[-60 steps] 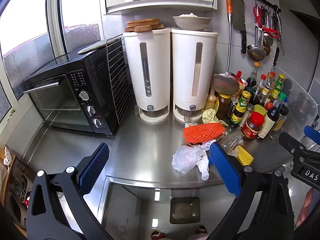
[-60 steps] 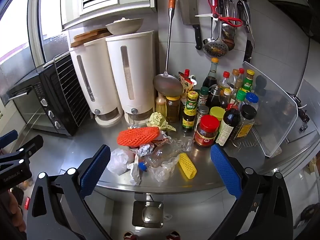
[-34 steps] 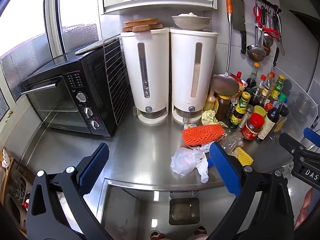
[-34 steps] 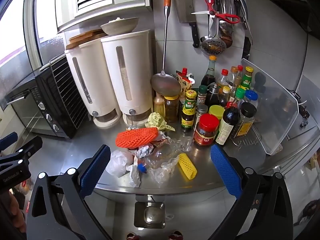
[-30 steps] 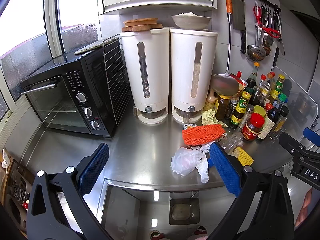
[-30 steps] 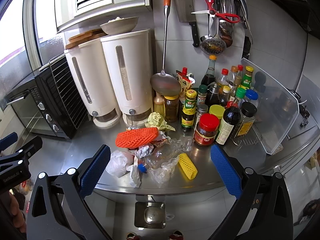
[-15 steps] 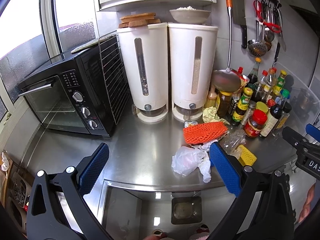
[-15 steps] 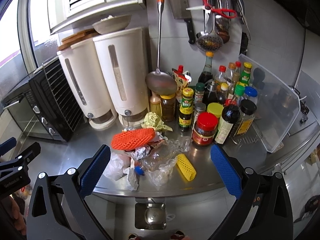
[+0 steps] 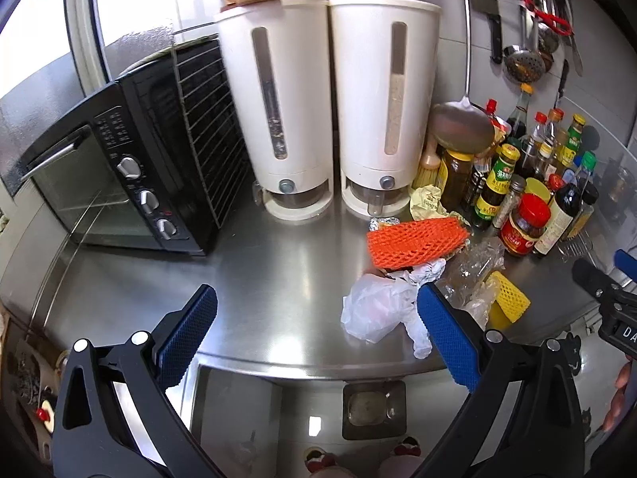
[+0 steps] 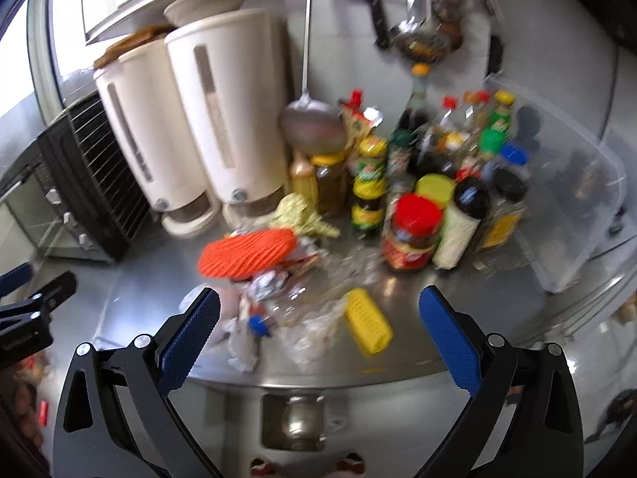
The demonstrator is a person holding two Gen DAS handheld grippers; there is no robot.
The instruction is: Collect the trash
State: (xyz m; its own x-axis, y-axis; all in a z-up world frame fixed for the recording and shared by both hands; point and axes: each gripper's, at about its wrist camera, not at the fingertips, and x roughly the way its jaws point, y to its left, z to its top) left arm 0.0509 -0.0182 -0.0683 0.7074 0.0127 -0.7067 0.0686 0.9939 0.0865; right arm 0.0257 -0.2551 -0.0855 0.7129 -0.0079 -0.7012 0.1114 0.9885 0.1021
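Both grippers – left gripper (image 9: 314, 310), right gripper (image 10: 318, 312) – fingers spread, empty; ribbed orange foam net (image 9: 416, 242) on steel counter (image 9: 278, 271)

Left wrist view: looks forward and slightly down from just off the front edge of the steel counter (image 9: 278, 271), facing the back wall; toaster oven (image 9: 131, 175) at left, white dispensers (image 9: 330, 111) centre. Right wrist view: same facing, set further right, sharply motion-blurred; condiment bottles (image 10: 438, 199) centre. Shared region: dispensers, orange foam net (image 9: 416, 241) (image 10: 249, 257), yellow foam net (image 9: 509, 298) (image 10: 368, 326). Each view catches the other gripper at its frame edge.
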